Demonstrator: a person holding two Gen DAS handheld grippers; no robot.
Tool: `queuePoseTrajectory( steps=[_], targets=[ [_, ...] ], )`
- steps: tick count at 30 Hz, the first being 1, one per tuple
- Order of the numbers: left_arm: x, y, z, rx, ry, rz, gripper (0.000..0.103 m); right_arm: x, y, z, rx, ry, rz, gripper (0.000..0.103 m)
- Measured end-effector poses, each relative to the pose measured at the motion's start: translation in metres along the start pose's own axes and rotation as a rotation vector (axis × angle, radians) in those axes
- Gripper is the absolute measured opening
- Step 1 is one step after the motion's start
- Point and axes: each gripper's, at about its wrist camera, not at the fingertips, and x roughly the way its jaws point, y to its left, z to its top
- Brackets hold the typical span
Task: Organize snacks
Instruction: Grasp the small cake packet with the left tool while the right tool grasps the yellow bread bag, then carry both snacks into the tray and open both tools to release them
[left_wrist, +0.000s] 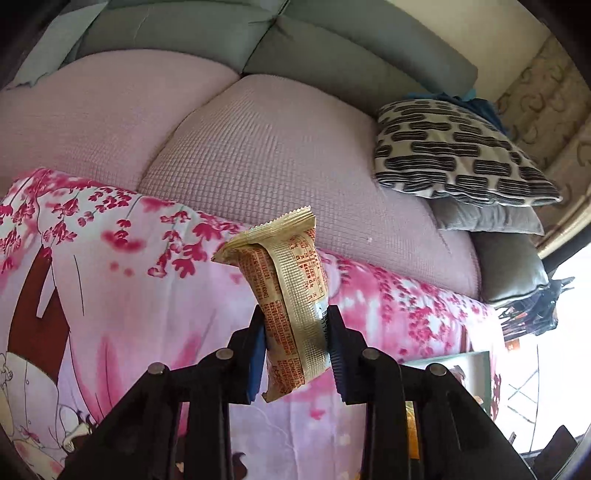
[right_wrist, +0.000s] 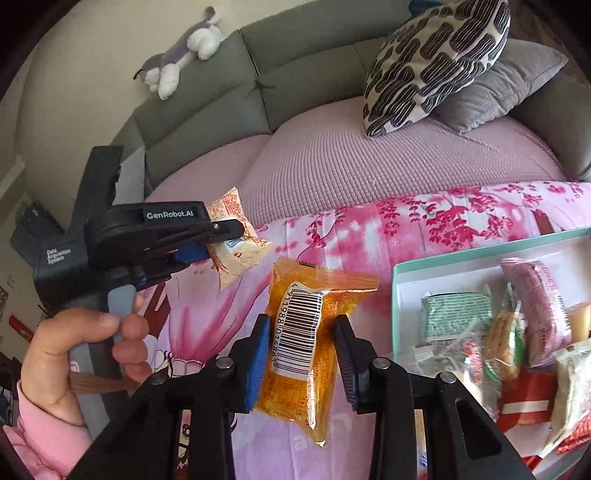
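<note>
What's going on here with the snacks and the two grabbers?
A person is sorting snacks over a floral blanket on a sofa. The left tool is clamped on a beige packet, held up in the air. The right tool grips an orange packet, barcode facing up. To the right, a teal box already holds several wrapped snacks; neither held packet is in it yet.

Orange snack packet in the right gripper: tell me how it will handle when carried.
The orange packet looks soft and light: its film is crinkled and its tail hangs past the right gripper. The glossy wrapper may slip. The contents seem squashy, so a hard squeeze could crush them.
</note>
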Motion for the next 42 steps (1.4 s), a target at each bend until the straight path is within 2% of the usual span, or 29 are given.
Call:
queuePoseTrajectory(
  steps=[2,5,9,12,18,20,21,22,24,27,30,31,36,42],
  targets=[
    [-0.013,-0.024,-0.015,0.048,-0.014,-0.047,0.032,-0.025,-0.012,-0.003,0.020,-0.041,-0.017,0.037],
    [-0.021,-0.064,-0.037,0.115,0.009,-0.130,0.032,-0.059,-0.038,-0.008,0.043,-0.085,-0.081,0.037],
    [-0.015,-0.118,-0.073,0.203,0.067,-0.210,0.032,-0.092,-0.087,-0.017,0.099,-0.103,-0.236,0.037],
    [-0.005,-0.148,-0.099,0.244,0.120,-0.245,0.033,-0.106,-0.126,-0.024,0.165,-0.089,-0.290,0.037],
    [0.017,-0.177,-0.129,0.261,0.210,-0.233,0.034,-0.110,-0.154,-0.031,0.199,-0.059,-0.275,0.039],
    [0.018,-0.177,-0.132,0.244,0.221,-0.215,0.043,-0.108,-0.156,-0.032,0.199,-0.049,-0.267,0.039],
    [0.016,-0.176,-0.133,0.237,0.218,-0.208,0.052,-0.107,-0.156,-0.033,0.193,-0.041,-0.265,0.041],
    [0.012,-0.174,-0.135,0.231,0.210,-0.203,0.055,-0.106,-0.155,-0.034,0.188,-0.033,-0.268,0.043],
    [0.002,-0.169,-0.139,0.223,0.188,-0.191,0.057,-0.107,-0.153,-0.039,0.176,-0.022,-0.289,0.057],
    [-0.019,-0.159,-0.150,0.216,0.123,-0.130,0.070,-0.112,-0.148,-0.048,0.160,-0.016,-0.304,0.065],
    [-0.039,-0.145,-0.166,0.227,0.045,-0.004,0.086,-0.115,-0.139,-0.059,0.122,-0.003,-0.327,0.075],
    [-0.045,-0.139,-0.172,0.236,0.027,0.032,0.087,-0.116,-0.135,-0.063,0.108,0.000,-0.333,0.078],
    [-0.061,-0.118,-0.198,0.309,-0.046,0.185,0.089,-0.117,-0.122,-0.080,0.081,-0.002,-0.322,0.102],
    [-0.069,-0.100,-0.221,0.317,-0.120,0.330,0.089,-0.116,-0.108,-0.099,0.065,-0.011,-0.323,0.103]
  ],
)
